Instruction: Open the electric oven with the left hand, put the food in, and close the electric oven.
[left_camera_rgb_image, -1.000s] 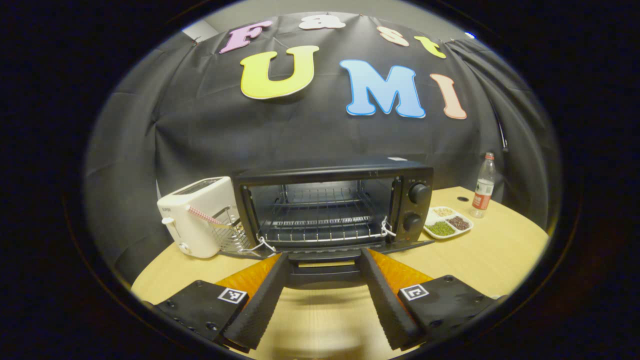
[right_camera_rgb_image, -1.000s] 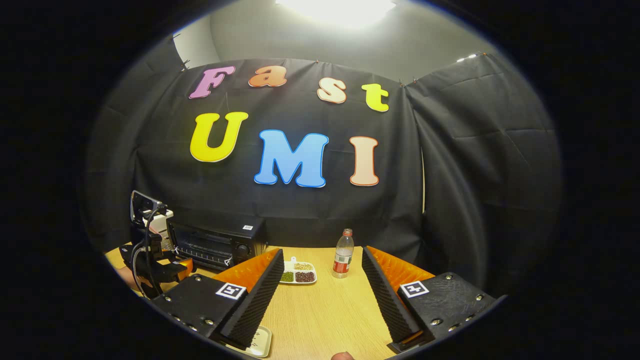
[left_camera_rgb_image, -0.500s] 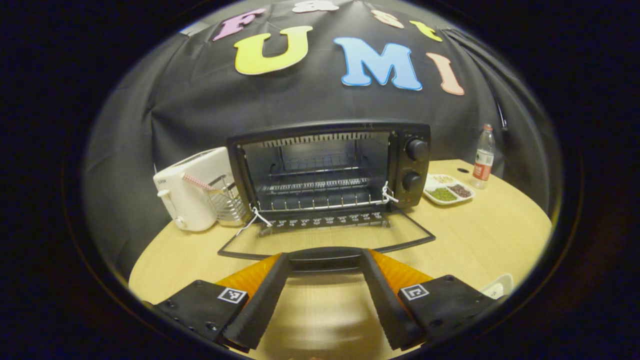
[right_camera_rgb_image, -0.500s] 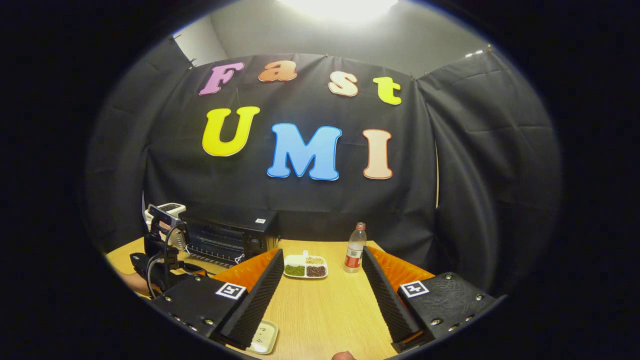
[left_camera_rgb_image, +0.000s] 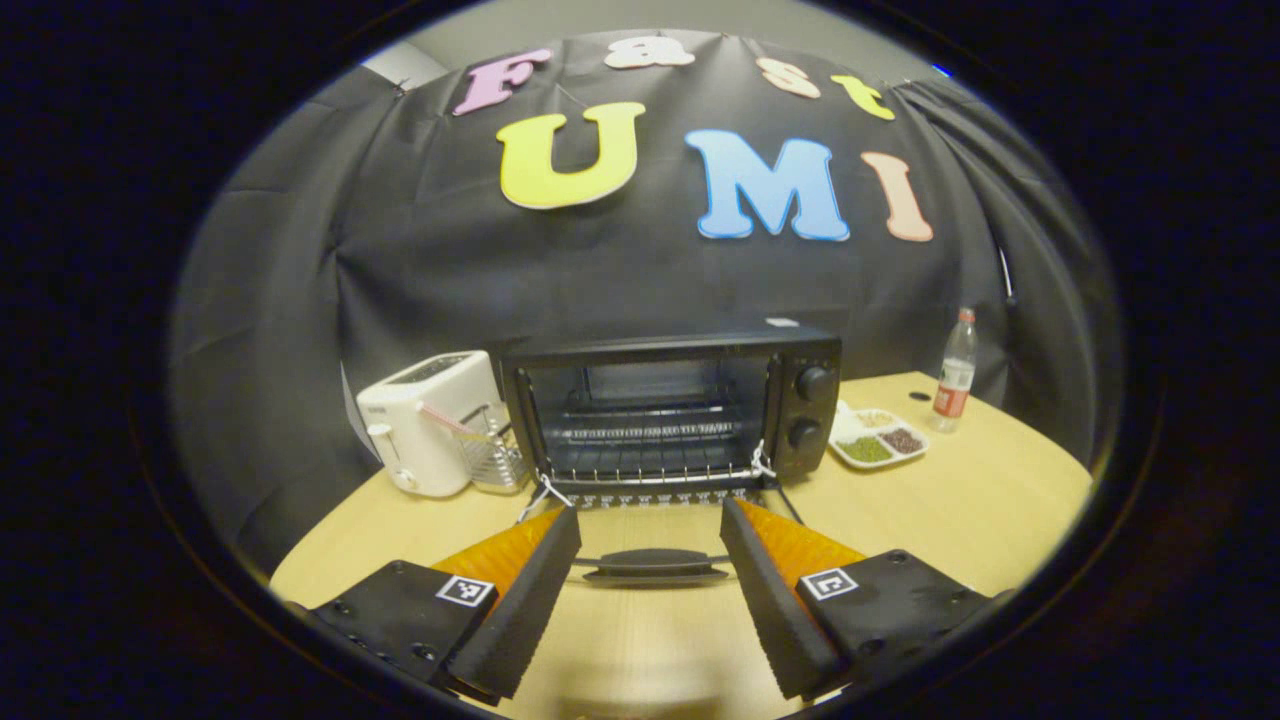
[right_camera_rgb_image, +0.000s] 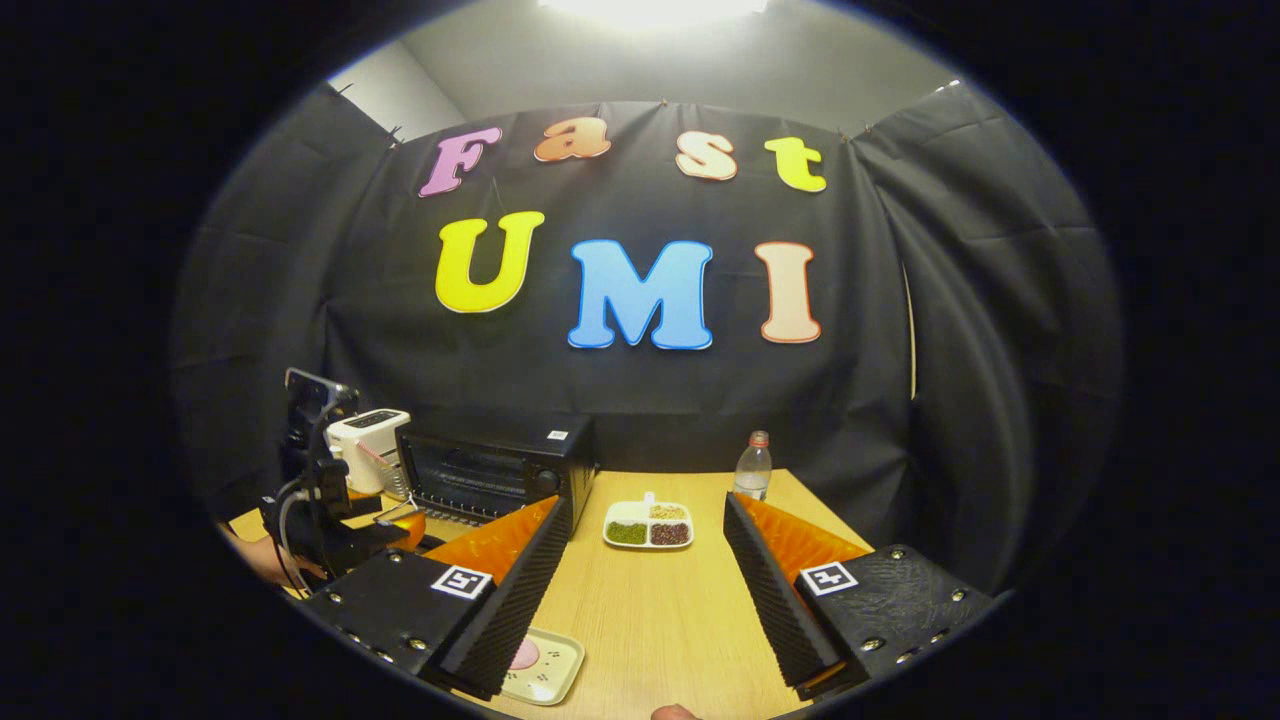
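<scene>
The black electric oven (left_camera_rgb_image: 680, 410) stands on the wooden table with its door (left_camera_rgb_image: 655, 560) folded down flat, wire rack showing inside. My left gripper (left_camera_rgb_image: 650, 570) is open just in front of the door's handle, which lies between the fingers without contact. In the right gripper view the oven (right_camera_rgb_image: 495, 475) sits at the left, and the left gripper (right_camera_rgb_image: 340, 510) with a hand holding it is before it. My right gripper (right_camera_rgb_image: 640, 590) is open above the table. A small plate (right_camera_rgb_image: 540, 668) with a pink piece of food lies beside its left finger.
A white toaster (left_camera_rgb_image: 425, 435) and a wire basket (left_camera_rgb_image: 490, 460) stand left of the oven. A divided dish of beans (left_camera_rgb_image: 875, 445) and a water bottle (left_camera_rgb_image: 955, 370) sit to its right, dish (right_camera_rgb_image: 648, 525) and bottle (right_camera_rgb_image: 752, 468) also in the right gripper view.
The oven door went from partly lowered to fully flat, and my left gripper then drew back from its handle. The right gripper swung leftward, bringing the food plate further into view.
</scene>
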